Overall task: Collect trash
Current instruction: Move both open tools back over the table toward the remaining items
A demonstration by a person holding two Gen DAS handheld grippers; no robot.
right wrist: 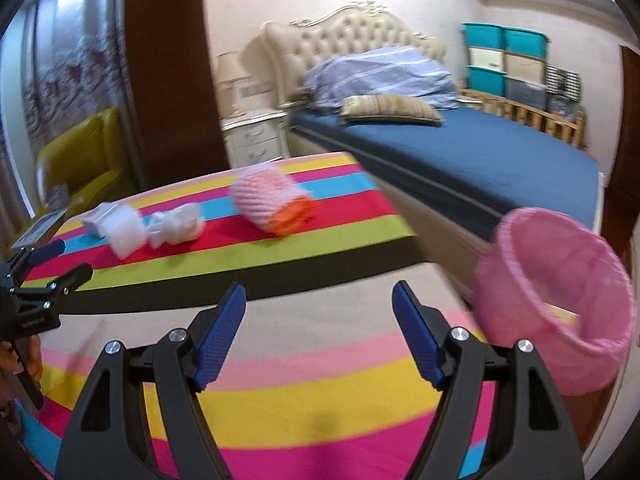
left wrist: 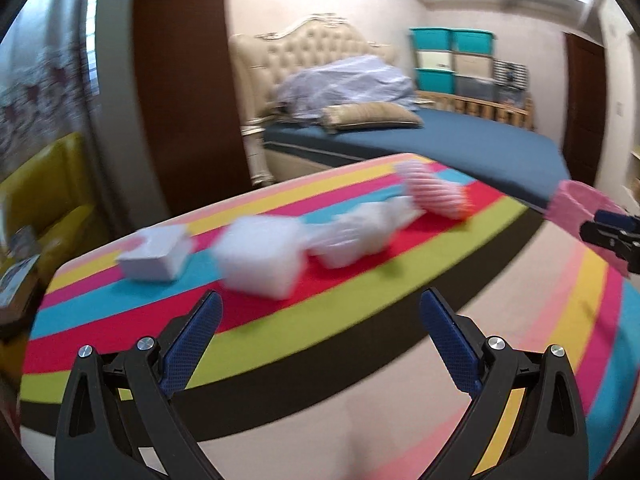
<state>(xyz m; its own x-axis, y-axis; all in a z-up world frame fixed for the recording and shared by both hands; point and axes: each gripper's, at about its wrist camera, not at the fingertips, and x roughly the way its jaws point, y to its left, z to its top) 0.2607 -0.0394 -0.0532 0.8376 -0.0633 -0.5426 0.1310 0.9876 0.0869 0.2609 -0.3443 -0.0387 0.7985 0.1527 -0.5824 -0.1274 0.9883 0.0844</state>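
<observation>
Several pieces of trash lie in a row on a striped tabletop (left wrist: 280, 332): a small white box (left wrist: 154, 254), a white foam block (left wrist: 260, 256), a crumpled white wrapper (left wrist: 360, 236) and a pink foam net with an orange end (left wrist: 436, 194). My left gripper (left wrist: 320, 300) hovers open and empty just short of the foam block. A pink bin (right wrist: 560, 304), lined with a pink bag, stands to the right of my right gripper (right wrist: 319, 292), which is open with nothing between its fingers. The net (right wrist: 268, 200) lies ahead of it. Both views are blurred.
A bed with a blue sheet (right wrist: 460, 160) runs behind the table and bin. A white nightstand (right wrist: 256, 140) and brown wardrobe panel (right wrist: 168, 80) stand behind it, and a yellow armchair (left wrist: 52, 184) at the left. A second striped surface (right wrist: 320, 392) lies below my grippers.
</observation>
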